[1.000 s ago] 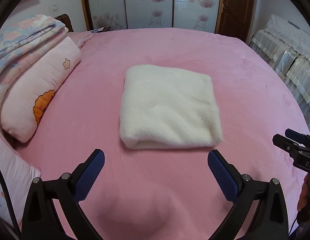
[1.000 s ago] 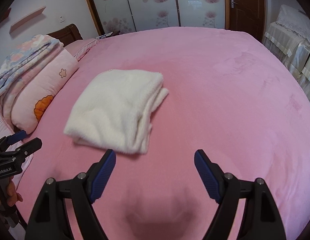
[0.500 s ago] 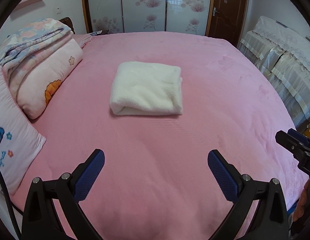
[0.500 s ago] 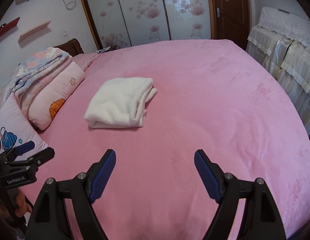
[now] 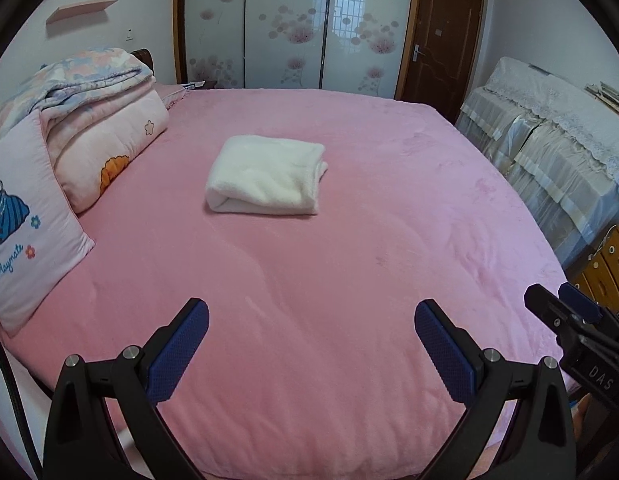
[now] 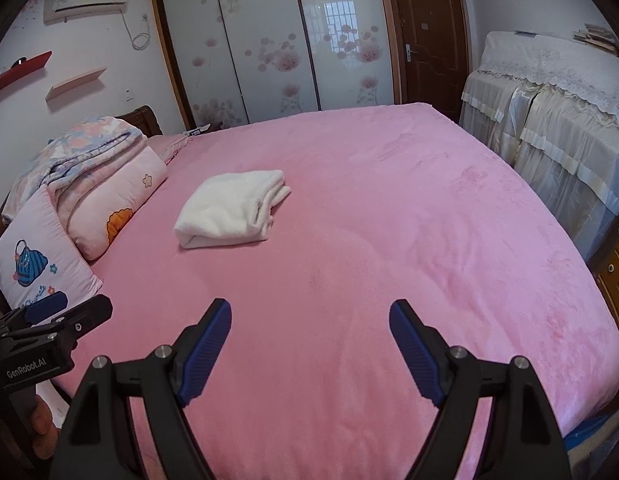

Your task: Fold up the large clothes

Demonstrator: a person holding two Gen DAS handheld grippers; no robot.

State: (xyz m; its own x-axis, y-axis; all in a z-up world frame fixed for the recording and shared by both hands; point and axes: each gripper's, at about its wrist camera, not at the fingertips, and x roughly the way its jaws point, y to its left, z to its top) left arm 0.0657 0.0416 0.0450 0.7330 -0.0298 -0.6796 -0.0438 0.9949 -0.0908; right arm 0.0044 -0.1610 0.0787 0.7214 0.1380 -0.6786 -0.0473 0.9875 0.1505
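A pink bed [image 5: 349,280] fills both views. The folded white garment [image 5: 267,176] lies flat on it, well beyond both sets of jaws. The left gripper [image 5: 311,344] and the right gripper [image 6: 309,344] hang over the near edge, jaws wide apart and empty.

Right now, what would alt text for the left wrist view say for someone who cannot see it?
A folded white garment lies on a pink bed, apart from the left gripper, whose blue fingers stand open and empty. Pillows and a folded quilt sit at left.
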